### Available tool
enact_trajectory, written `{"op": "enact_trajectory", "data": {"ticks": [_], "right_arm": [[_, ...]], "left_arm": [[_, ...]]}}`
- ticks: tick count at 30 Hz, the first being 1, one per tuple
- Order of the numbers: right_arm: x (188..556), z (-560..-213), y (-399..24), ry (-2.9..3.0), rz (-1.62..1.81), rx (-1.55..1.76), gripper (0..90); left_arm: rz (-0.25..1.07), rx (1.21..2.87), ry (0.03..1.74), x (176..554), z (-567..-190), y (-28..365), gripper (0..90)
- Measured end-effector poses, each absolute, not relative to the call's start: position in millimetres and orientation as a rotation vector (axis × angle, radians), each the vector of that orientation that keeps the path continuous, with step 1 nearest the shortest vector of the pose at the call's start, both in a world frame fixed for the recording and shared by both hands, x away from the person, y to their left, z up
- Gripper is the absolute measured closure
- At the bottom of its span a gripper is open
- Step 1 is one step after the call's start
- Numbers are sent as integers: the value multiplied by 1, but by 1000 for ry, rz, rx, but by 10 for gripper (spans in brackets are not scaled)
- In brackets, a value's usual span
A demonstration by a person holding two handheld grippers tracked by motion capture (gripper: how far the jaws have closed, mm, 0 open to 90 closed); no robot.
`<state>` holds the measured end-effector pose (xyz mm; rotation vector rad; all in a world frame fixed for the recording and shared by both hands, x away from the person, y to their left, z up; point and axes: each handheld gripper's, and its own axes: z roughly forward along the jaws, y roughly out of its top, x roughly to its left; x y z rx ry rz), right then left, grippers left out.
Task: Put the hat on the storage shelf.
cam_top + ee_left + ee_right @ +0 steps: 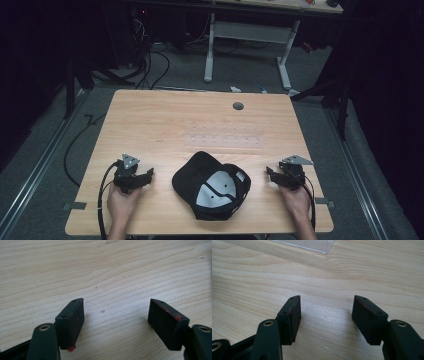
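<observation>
Both tools wide open, empty: left tool (148,174), right tool (270,174); cap (212,185) between.

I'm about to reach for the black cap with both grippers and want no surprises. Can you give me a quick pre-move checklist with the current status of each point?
1. Left gripper jaws open, nothing between them: ok.
2. Right gripper jaws open, nothing between them: ok.
3. Black baseball cap with grey lining lies upside down between the grippers, untouched: ok.
4. Light wooden table bare between each gripper and the cap: ok.
5. Clear plastic sheet lies beyond the cap, out of the way: ok.
6. Cap's back strap fastened: cannot tell.
</observation>
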<state>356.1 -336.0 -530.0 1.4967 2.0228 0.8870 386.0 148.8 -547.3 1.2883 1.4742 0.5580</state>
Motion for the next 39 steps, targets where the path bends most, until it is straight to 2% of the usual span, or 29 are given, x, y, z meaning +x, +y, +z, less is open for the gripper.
{"op": "enact_trajectory", "data": {"ticks": [8,20,31,39], "right_arm": [[354,-525,-342,2032,953,1548,426],[321,-497,-341,2007,1175,1438,399],[301,-471,-309,2065,1297,1238,395],[306,-463,-290,2150,1323,1166,399]], "left_arm": [[558,1288,1474,386,-547,149,291],[558,1289,1474,386,-547,149,289],[559,1288,1474,386,-547,148,289],[558,1288,1474,386,-547,148,289]]}}
